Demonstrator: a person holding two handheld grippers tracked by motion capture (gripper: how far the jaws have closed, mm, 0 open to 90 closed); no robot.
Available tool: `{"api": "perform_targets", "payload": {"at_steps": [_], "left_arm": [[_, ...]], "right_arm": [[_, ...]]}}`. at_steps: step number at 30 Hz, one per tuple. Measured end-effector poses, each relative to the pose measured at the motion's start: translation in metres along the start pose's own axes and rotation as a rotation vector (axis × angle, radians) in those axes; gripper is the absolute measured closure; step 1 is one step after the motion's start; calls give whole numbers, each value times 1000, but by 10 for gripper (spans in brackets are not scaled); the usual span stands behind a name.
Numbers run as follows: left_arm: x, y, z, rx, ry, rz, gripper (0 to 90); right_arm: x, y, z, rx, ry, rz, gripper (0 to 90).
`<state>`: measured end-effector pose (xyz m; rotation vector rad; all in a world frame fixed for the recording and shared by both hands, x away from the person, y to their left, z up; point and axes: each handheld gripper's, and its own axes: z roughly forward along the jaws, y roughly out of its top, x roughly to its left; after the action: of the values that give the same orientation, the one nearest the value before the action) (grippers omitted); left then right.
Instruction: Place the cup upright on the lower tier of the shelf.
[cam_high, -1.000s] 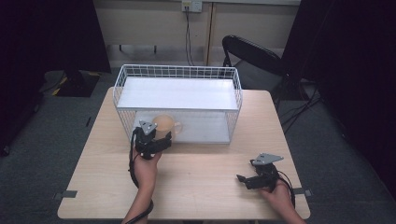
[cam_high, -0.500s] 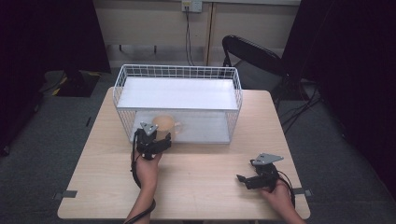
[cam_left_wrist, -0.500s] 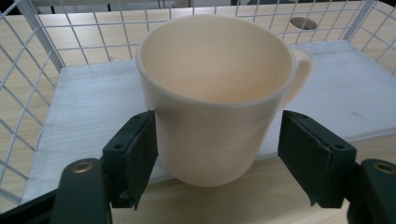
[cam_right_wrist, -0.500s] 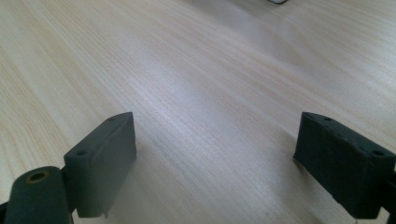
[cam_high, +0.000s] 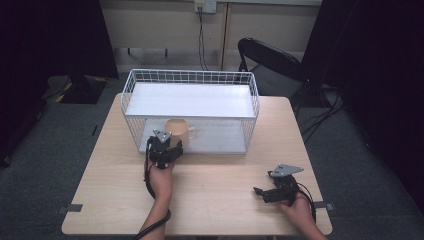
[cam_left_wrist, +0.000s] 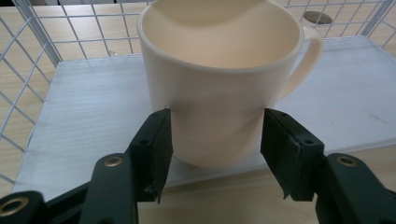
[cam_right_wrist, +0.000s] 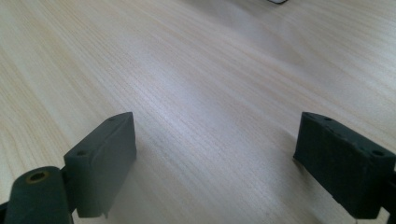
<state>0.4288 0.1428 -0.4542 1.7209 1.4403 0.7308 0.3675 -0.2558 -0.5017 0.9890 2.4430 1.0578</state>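
Left gripper view shows the left gripper (cam_left_wrist: 215, 158), its jaws having just been closing, now pressed against both sides of the cream mug (cam_left_wrist: 219, 79), suggesting a lift can follow.

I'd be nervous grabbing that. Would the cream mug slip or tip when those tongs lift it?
The mug looks rigid and glossy, so it may slide a little between the flat black pads. The left tongs, which have just been closing, grip low on the body, so it could lean when lifted. Its handle sticks out on one side, probably adding slight imbalance.
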Motion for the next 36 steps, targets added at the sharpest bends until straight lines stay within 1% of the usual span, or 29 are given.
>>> {"api": "perform_targets", "payload": {"at_steps": [9,11,15,16,18,21,23,24,26,27,28,29,30,31,32,33,34,35,36], "left_arm": [[-2,4,7,3,6,-4,482],[-2,5,8,8,8,1,492],[-2,5,8,11,8,7,484],[-1,4,8,2,3,6,467],[0,3,6,0,-1,9,433],[1,1,3,7,-11,26,371],[2,0,3,21,-22,34,319],[3,-1,2,17,-31,34,294],[2,-1,-1,14,-46,41,278],[2,-1,-1,14,-46,41,262],[2,-2,-2,12,-62,51,255],[1,-1,-3,16,-63,60,247],[1,-1,-4,22,-74,65,227],[1,-1,-4,29,-82,59,204],[1,-1,-5,32,-86,61,190],[0,-1,-6,30,-85,69,188],[-1,-2,-7,41,-84,102,193],[-1,-2,-7,41,-84,102,190],[-3,-2,-8,56,-93,140,177]], "right_arm": [[0,0,0,0,0,0,119],[0,0,0,0,0,0,119],[0,0,0,0,0,0,119],[0,0,0,0,0,0,119],[0,0,0,0,0,0,119],[0,0,0,0,0,0,119],[0,0,0,0,0,0,119],[0,0,0,0,0,0,119],[0,0,0,0,0,0,119],[0,0,0,0,0,0,119],[0,0,0,0,0,0,119],[0,0,0,0,0,0,119],[0,0,0,0,0,0,119],[0,0,0,0,0,0,119],[0,0,0,0,0,0,119],[0,0,0,0,0,0,119],[0,0,0,0,0,0,119],[0,0,0,0,0,0,119],[0,0,0,0,0,0,119]]}}
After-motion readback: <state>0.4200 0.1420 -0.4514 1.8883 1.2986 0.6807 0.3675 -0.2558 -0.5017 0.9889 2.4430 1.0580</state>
